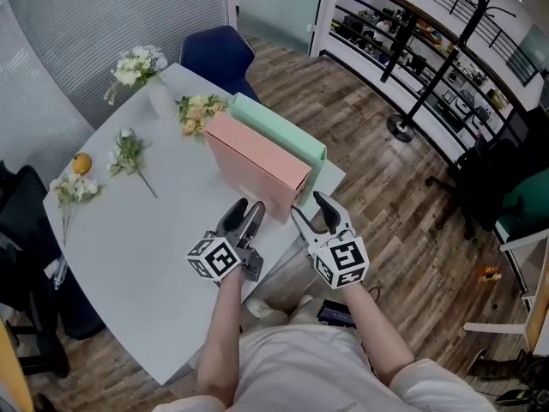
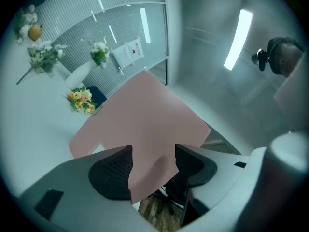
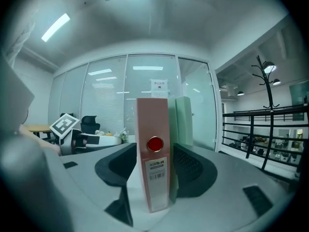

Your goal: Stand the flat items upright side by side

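Pink binder (image 1: 257, 163): your left gripper (image 1: 249, 206) clamps its fingers on the cover; hold it plumb. Green binder (image 1: 283, 131) alongside: your right gripper (image 1: 309, 206), fingers wide, straddles both spines; square them flush on the counter (image 1: 154, 247).

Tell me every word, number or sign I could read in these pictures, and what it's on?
White label on the pink upright box file's spine: small print, too small to read.
White paper notice on the glass wall: blurred, unreadable.
Square black-and-white markers on the white cube: patterns, not words.
So no text is legible.
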Available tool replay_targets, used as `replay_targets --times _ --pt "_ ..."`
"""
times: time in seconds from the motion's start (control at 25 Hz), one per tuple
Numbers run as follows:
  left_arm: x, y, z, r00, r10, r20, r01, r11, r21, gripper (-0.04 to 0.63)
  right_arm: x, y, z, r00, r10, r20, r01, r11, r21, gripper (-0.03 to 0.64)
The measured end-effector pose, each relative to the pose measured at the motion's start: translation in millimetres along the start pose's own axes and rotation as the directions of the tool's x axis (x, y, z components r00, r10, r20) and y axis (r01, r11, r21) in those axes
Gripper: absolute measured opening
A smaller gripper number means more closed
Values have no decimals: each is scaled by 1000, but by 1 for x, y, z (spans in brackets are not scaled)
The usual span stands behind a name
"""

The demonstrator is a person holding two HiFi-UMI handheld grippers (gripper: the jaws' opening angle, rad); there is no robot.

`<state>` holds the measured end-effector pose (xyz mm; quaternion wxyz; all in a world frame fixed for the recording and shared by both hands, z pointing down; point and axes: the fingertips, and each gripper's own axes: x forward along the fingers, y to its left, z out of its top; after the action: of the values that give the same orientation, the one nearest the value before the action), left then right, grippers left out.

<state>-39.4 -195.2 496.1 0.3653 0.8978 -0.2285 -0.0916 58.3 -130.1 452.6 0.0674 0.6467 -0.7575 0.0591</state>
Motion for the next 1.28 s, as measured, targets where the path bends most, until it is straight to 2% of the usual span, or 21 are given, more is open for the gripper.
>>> replay_targets --times 0.2,0.36,0.48,0.64,0.76,0.92,1.28 --pt "-8 -31 1 999 44 8 -45 989 138 263 -21 -7 5 1000 6 24 -8 997 78 210" --pt "-16 -56 3 996 86 26 -90 969 231 218 -41 -13 11 999 26 28 -29 991 134 70" --pt "-23 -78 -1 991 125 56 -137 941 309 174 -60 -14 13 998 44 33 -48 986 160 26" --pt "-38 -105 -3 978 177 114 -208 896 393 91 -85 -14 18 996 61 67 -72 980 186 17" --pt "-47 -118 -2 966 207 154 -255 866 431 36 -98 -20 22 994 48 93 -64 982 179 16" --pt "-52 -127 -15 957 257 134 -289 831 475 12 -115 -27 16 998 11 66 -19 991 131 15" --pt "-57 -139 -24 950 288 119 -308 818 485 8 -135 -35 15 998 -25 55 18 992 122 15"
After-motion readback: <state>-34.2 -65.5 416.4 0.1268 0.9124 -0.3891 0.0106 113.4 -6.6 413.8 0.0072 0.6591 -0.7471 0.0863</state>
